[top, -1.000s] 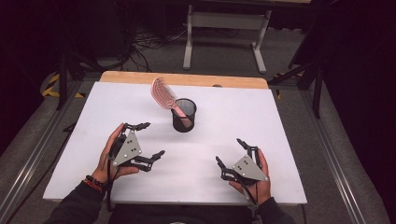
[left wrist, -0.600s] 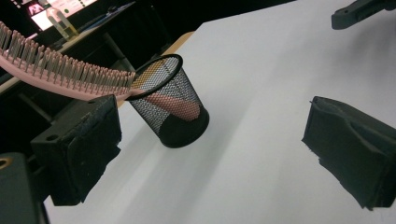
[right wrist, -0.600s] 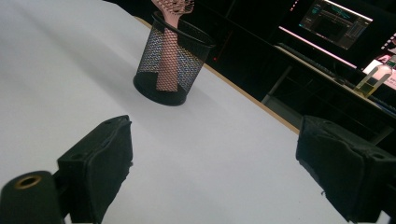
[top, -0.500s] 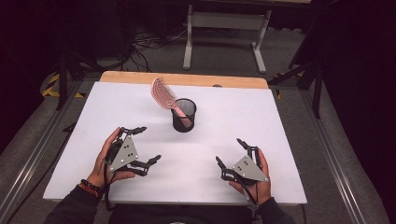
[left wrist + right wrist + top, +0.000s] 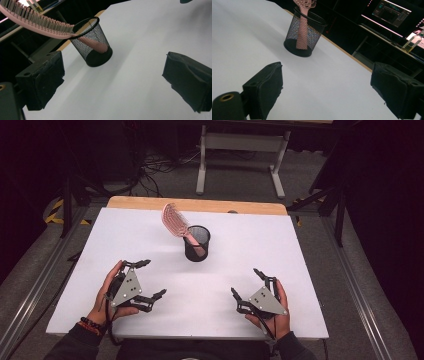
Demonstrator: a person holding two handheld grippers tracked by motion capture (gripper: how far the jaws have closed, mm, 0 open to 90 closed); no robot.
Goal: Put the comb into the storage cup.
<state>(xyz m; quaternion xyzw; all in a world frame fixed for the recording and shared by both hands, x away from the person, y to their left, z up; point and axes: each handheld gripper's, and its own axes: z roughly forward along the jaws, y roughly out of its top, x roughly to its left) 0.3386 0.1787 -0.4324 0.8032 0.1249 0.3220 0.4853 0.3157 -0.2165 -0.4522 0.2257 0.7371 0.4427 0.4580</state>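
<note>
A black mesh cup (image 5: pixel 196 249) stands upright near the middle of the white table (image 5: pixel 280 250). A pink hairbrush (image 5: pixel 173 219) stands handle-down in it, with its bristled head leaning out to the far left. My left gripper (image 5: pixel 155 278) is held over the near left of the table, open with nothing between its fingers. My right gripper (image 5: pixel 245 281) is over the near right, also open with nothing in it. In the left gripper view the cup (image 5: pixel 96 51) and brush (image 5: pixel 37 23) lie ahead of the gripper (image 5: pixel 112 82). In the right gripper view the cup (image 5: pixel 303 37) stands beyond the gripper (image 5: pixel 325 92).
A wooden strip (image 5: pixel 200 205) runs along the table's far edge. Beyond it on the floor are a white metal stand (image 5: pixel 240 142) and cables (image 5: pixel 160 162). Lit screens (image 5: pixel 392 15) and a bottle (image 5: pixel 412 42) sit on a desk past the table.
The left gripper has drawn back slightly toward the near edge of the table. The right gripper, the cup and the brush have stayed put.
</note>
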